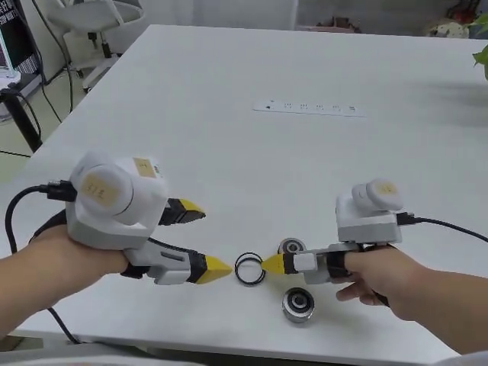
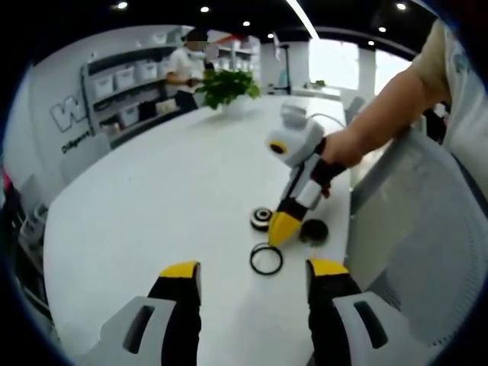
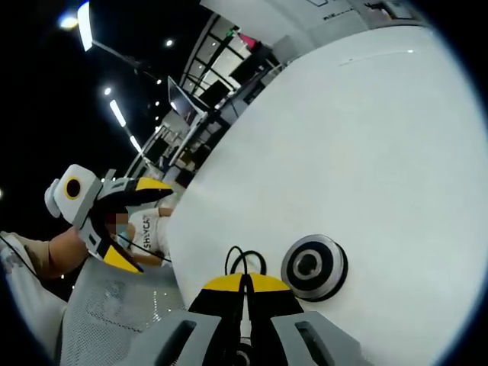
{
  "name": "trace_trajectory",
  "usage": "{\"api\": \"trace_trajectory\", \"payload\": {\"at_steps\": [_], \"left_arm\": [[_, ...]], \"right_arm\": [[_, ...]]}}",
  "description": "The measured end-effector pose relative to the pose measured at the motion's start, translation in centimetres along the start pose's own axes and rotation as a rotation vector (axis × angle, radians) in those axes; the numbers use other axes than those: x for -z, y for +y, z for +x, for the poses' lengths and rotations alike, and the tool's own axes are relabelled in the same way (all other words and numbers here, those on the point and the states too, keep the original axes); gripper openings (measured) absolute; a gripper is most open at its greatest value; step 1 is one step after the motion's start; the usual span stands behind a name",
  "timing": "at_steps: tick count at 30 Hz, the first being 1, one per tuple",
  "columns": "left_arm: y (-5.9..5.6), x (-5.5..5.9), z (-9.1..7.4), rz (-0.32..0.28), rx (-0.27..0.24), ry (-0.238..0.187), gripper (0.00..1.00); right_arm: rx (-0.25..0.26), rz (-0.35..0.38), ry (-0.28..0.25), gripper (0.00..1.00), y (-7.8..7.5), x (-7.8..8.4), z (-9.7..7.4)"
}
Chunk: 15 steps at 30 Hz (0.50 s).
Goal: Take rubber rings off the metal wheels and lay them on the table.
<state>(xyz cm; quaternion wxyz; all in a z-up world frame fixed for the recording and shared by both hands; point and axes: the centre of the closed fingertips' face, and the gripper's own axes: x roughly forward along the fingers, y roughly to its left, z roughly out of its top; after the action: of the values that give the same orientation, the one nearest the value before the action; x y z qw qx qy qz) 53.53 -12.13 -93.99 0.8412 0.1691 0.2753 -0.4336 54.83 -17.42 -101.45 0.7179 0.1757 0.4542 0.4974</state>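
Off to the left, my left gripper (image 1: 202, 238) hovers over the tabletop (image 1: 320, 168) with its fingers (image 2: 181, 272) spread wide and nothing between them. Just ahead of those tips a black rubber ring (image 1: 248, 269) lies flat on the white surface. It may be two loops overlapping; I cannot tell. My right gripper (image 1: 273, 264) touches the ring's other edge, its fingers pressed together tip to tip. In the right gripper view a black loop rises just beyond them, and I cannot tell whether any rubber is nipped there or only nudged. Two metal wheels flank the right fingers: the far wheel (image 1: 290, 246) just beyond them and the near wheel (image 1: 298, 303) on my side, each lying flat. The near wheel has a dark outer band that I take to be a ring not yet removed. I expect the ring to be light, thin and floppy, stretching and clinging rather than sliding, so I would pinch across its cord at the outer edge. The wheel looks dense, stiff and smooth and is likely to skid, so one gripper should clamp its rim while the other peels.
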Motion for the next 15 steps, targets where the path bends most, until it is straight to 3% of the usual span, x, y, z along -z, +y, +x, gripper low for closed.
{"api": "trace_trajectory", "payload": {"at_steps": [15], "left_arm": [[-0.11,0.41,0.11,-0.003,0.006,0.011,0.56]], "right_arm": [[0.007,-0.001,0.016,0.00,-0.29,0.33,0.14]]}}
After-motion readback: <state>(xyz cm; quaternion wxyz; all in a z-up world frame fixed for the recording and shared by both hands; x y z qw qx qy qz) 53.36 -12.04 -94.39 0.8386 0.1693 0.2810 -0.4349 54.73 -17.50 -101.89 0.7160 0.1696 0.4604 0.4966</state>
